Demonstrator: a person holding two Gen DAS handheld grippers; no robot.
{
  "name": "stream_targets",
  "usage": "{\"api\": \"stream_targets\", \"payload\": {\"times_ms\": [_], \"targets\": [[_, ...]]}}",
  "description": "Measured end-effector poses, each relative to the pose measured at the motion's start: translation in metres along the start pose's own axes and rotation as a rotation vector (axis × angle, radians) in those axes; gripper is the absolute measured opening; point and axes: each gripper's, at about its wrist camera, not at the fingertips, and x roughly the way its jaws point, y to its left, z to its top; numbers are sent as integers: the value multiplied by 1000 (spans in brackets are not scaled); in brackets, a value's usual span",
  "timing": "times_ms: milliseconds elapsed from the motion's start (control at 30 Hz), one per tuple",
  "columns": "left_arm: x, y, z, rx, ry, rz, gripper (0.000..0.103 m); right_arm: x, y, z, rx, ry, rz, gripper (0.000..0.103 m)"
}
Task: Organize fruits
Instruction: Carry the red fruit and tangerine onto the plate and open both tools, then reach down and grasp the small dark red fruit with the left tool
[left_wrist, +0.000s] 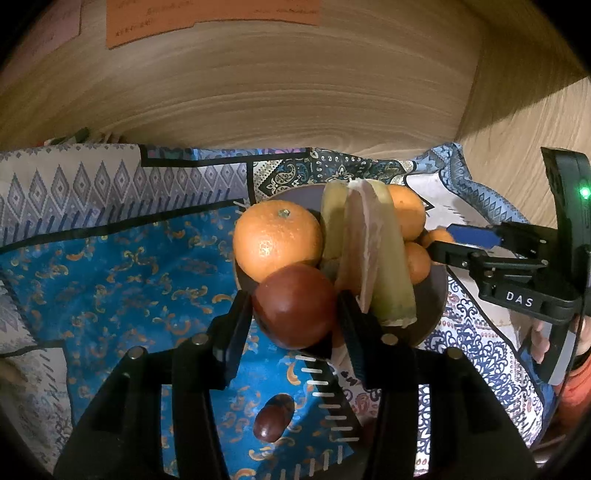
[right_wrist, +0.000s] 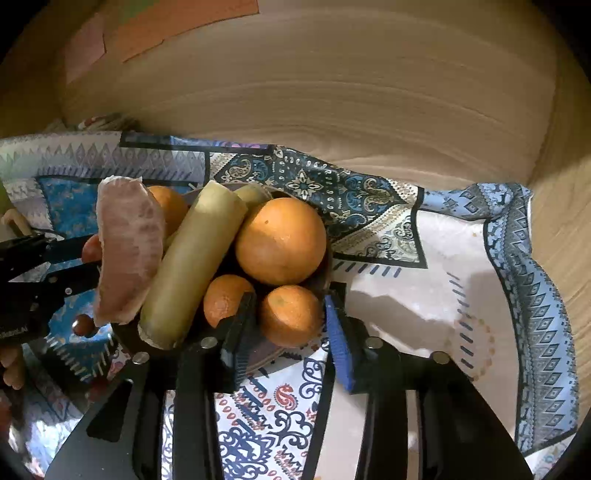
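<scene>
A dark bowl (left_wrist: 428, 314) on the patterned cloth holds oranges, two green cane pieces (left_wrist: 391, 266) and a pink pomelo wedge (left_wrist: 364, 240). My left gripper (left_wrist: 295, 306) is shut on a dark red apple (left_wrist: 295, 306) at the bowl's near edge, beside a large orange (left_wrist: 277, 238). In the right wrist view my right gripper (right_wrist: 290, 314) has its fingers around a small orange (right_wrist: 290, 314) at the bowl's near rim (right_wrist: 327, 273); its jaws touch both sides. A large orange (right_wrist: 280, 240), a cane piece (right_wrist: 192, 266) and the wedge (right_wrist: 127, 247) lie behind it.
A small dark red fruit (left_wrist: 271, 417) lies on the blue cloth (left_wrist: 110, 288) in front of the bowl; it also shows in the right wrist view (right_wrist: 83, 325). A wooden wall (left_wrist: 295, 92) stands behind. The right gripper's body (left_wrist: 517, 273) shows at the bowl's right.
</scene>
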Motion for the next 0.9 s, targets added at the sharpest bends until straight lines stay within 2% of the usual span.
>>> {"api": "stream_targets", "payload": {"times_ms": [100, 467, 700, 900], "targets": [[-4, 0, 0, -1, -9, -1, 51, -5, 0, 1, 0, -22, 11, 50], [-49, 11, -7, -20, -83, 20, 56, -42, 22, -1, -27, -96, 46, 50], [-66, 17, -34, -7, -63, 48, 57, -54, 53, -12, -80, -128, 65, 50], [-76, 25, -61, -16, -46, 52, 57, -56, 78, -22, -95, -118, 109, 50]]}}
